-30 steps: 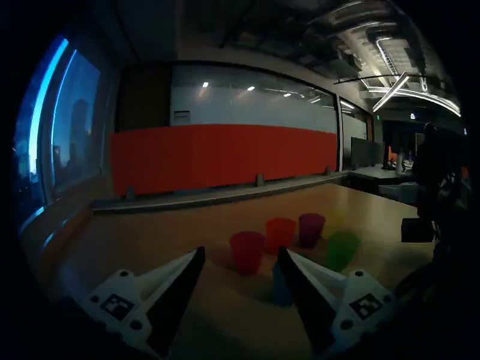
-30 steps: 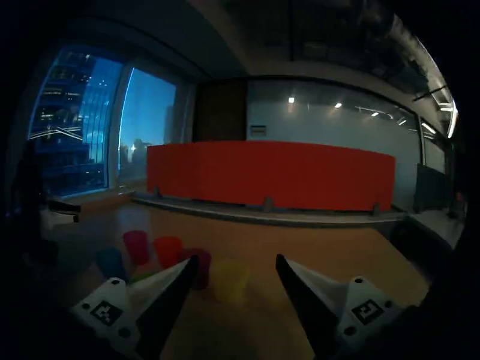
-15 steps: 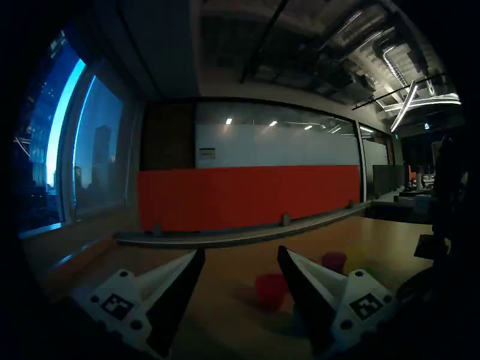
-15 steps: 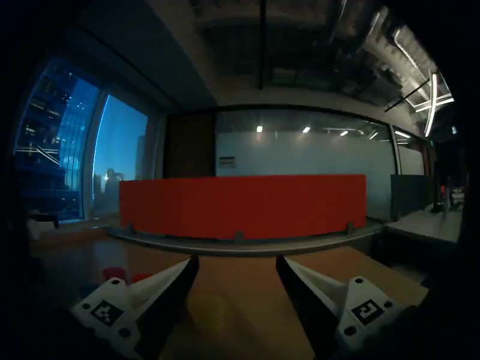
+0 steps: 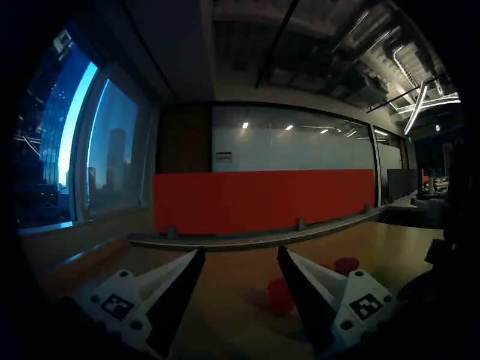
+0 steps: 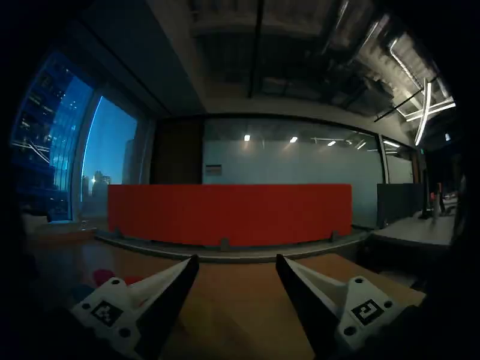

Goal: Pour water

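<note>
In the left gripper view my left gripper is open and holds nothing, low over a wooden table. A red cup stands just past its right finger, and a dark pink cup stands farther right. In the right gripper view my right gripper is also open with nothing between its fingers. A pink cup rim and a red cup rim peek out beside its left finger at the far left. The room is dim, and the lower parts of the cups are hidden.
A long red partition panel runs along the table's far edge, with a glass wall behind it. Tall windows stand on the left. A desk lies at the right. A dark shape sits at the right edge of the left gripper view.
Both views have tipped upward and dropped toward table height. The cups have slid down and sideways in the views, and fewer of them show. Both grippers stay open.
</note>
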`<state>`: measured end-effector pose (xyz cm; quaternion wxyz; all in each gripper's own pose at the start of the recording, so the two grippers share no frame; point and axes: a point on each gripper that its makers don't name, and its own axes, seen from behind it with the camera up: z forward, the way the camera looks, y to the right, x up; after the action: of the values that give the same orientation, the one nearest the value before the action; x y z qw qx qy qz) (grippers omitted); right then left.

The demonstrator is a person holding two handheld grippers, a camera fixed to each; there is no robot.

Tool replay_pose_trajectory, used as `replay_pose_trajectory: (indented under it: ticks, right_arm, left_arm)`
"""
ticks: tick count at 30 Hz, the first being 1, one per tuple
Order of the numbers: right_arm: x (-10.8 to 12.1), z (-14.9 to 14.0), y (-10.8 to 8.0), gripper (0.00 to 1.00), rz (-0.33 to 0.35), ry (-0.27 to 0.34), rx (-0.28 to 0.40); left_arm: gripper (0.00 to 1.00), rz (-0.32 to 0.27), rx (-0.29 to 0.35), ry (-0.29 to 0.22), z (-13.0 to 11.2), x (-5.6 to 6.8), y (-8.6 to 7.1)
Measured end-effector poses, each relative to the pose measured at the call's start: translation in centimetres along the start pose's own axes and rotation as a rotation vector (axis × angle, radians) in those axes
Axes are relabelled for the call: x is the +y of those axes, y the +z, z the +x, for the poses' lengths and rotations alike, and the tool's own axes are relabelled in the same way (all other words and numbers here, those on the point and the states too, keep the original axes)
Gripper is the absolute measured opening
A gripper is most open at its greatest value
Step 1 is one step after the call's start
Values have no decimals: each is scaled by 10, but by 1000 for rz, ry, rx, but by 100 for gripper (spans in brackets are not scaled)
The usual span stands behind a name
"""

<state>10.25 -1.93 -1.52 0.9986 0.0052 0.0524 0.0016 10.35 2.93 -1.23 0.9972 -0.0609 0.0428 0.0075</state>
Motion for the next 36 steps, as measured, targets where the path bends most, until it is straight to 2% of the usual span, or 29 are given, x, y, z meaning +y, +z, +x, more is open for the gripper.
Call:
replay_pose_trajectory:
  ticks: [6, 11, 15, 18, 23, 29, 36]
  right_arm:
    - [6, -13, -5, 99, -17, 26, -22]
    - [8, -29, -7, 99, -15, 47, -57]
    - [7, -34, -7, 99, -12, 59, -72]
    - [1, -36, -9, 99, 3, 63, -74]
    - [-5, -40, -12, 99, 19, 71, -88]
    - [-5, -41, -14, 99, 5, 78, -99]
    - [-9, -30, -12, 99, 3, 78, -87]
  left_arm:
    - [89, 27, 4, -13, -9, -8, -2]
    - [89, 63, 10, 11, -15, -16, -4]
    - [90, 81, 18, 13, -20, -18, -4]
    - [89, 86, 20, 1, -27, -19, -4]
    - [89, 110, 11, 10, -43, -23, -6]
    - [89, 127, 0, 12, -58, -26, -8]
    - [89, 125, -9, 0, -71, -27, -7]
